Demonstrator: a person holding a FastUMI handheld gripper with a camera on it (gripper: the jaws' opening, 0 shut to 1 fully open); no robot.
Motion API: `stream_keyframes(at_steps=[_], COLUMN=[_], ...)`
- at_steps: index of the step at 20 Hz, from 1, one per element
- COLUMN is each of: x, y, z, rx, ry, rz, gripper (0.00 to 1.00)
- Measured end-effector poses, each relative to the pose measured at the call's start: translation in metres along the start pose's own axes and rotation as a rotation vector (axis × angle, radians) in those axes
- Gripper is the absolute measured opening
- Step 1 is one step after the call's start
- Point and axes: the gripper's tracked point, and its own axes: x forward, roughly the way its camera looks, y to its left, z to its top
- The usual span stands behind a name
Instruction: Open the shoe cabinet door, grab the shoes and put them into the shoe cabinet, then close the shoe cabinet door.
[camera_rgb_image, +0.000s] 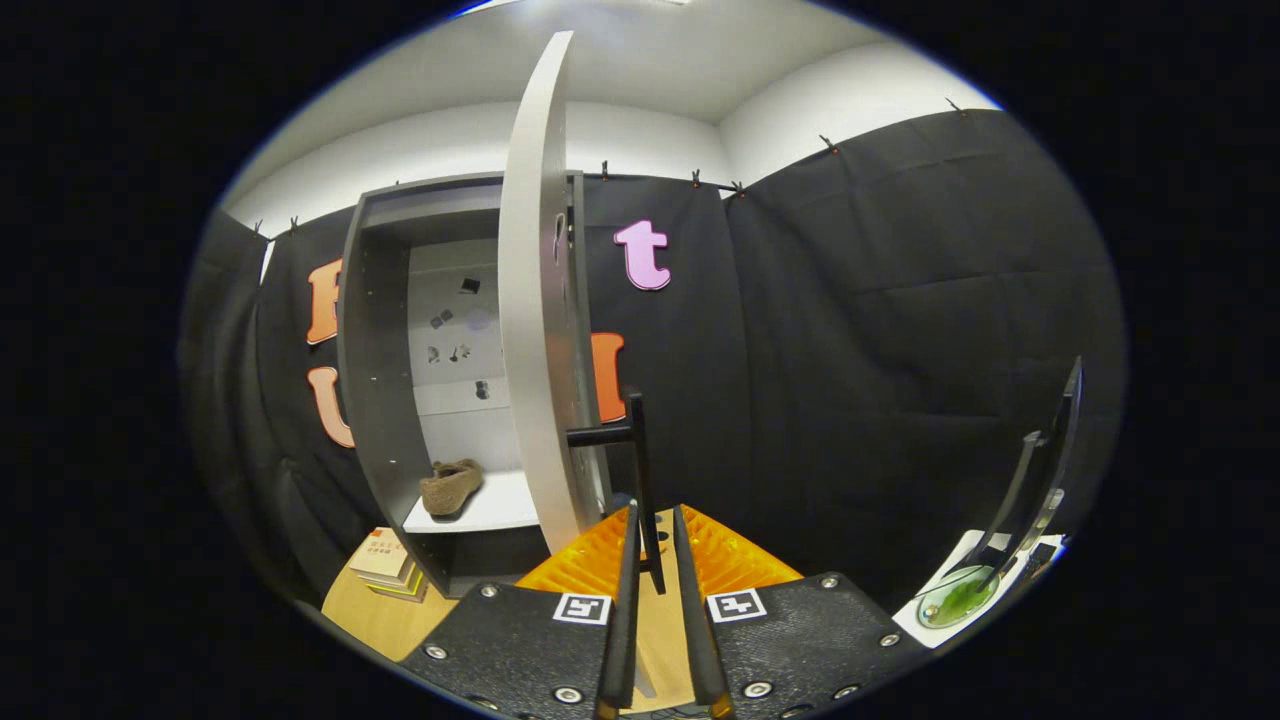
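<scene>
Hand-held gripper (655, 525) fingers nearly closed, straddling the black bar handle (640, 480) of the light grey cabinet door (535, 330); can't tell if both pads actually press it. Door stands open, edge-on just ahead of the fingers. Grey open-front shoe cabinet (375, 370) beyond, left of the door: one brown suede shoe (450, 487) lies on its white shelf (490, 510), compartment above bare apart from small dark marks on the back panel. Stack of books (385, 562) on the light wooden floor (375, 615) at the cabinet's foot. Off right, white bench (950, 600) with a round green-tinted glass dish (955, 600) and a dark stand (1040, 480). Black cloth walls, white ceiling.
</scene>
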Motion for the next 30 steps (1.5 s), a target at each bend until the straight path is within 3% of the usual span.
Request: stream_keyframes(at_steps=[17,30], x=[-0.006,-0.016], y=[-0.048,0.022], z=[-0.007,-0.035], rx=[-0.024,-0.058], ry=[0.046,0.119], rz=[-0.150,0.013], gripper=[0.21,0.22])
